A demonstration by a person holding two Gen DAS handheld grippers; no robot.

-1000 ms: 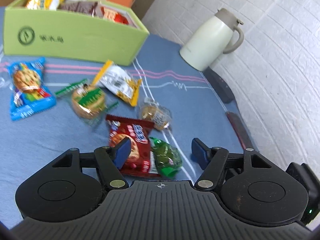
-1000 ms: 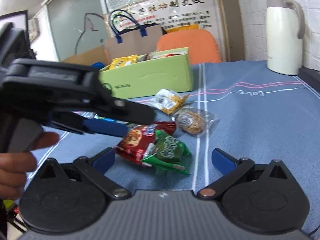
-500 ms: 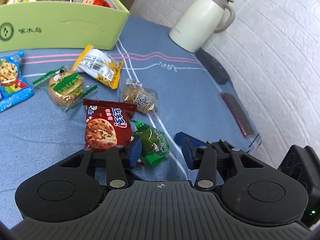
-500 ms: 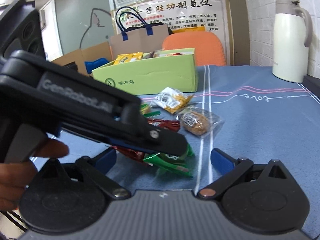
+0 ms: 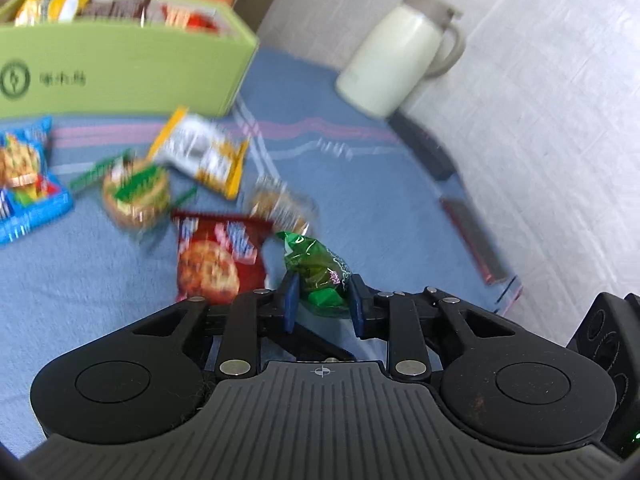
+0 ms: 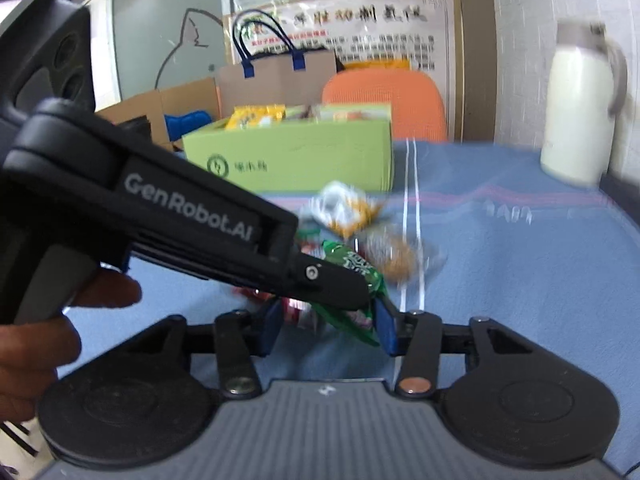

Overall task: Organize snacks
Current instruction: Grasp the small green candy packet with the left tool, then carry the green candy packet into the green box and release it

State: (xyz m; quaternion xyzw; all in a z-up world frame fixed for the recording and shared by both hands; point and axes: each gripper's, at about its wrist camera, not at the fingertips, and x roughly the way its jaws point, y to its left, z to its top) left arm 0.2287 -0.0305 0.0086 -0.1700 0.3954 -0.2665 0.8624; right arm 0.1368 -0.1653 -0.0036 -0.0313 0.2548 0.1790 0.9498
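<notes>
A green snack packet (image 5: 316, 268) sits between the blue pads of my left gripper (image 5: 322, 300), whose jaws are closing and press on it from both sides. In the right wrist view the left gripper (image 6: 360, 296) reaches in from the left, with the green packet (image 6: 352, 264) hanging from its tip. My right gripper (image 6: 328, 326) is just below it. Its jaws are closing on the packet's lower end, and the right pad (image 6: 386, 326) lies against the wrapper. A red cookie packet (image 5: 212, 260) lies on the blue cloth just left of the green one.
A green cardboard box (image 5: 120, 76) with several snacks stands at the back left. Loose snacks lie before it: a yellow-white packet (image 5: 204, 156), two wrapped round cakes (image 5: 136, 192), a blue packet (image 5: 24, 176). A cream jug (image 5: 400, 52) stands by the brick wall. A hand (image 6: 36, 352) holds the left gripper.
The left jaws have closed from half open onto the green packet, which lay on the cloth before. The right jaws have swung in from wide open. The left gripper has reached further across the right view.
</notes>
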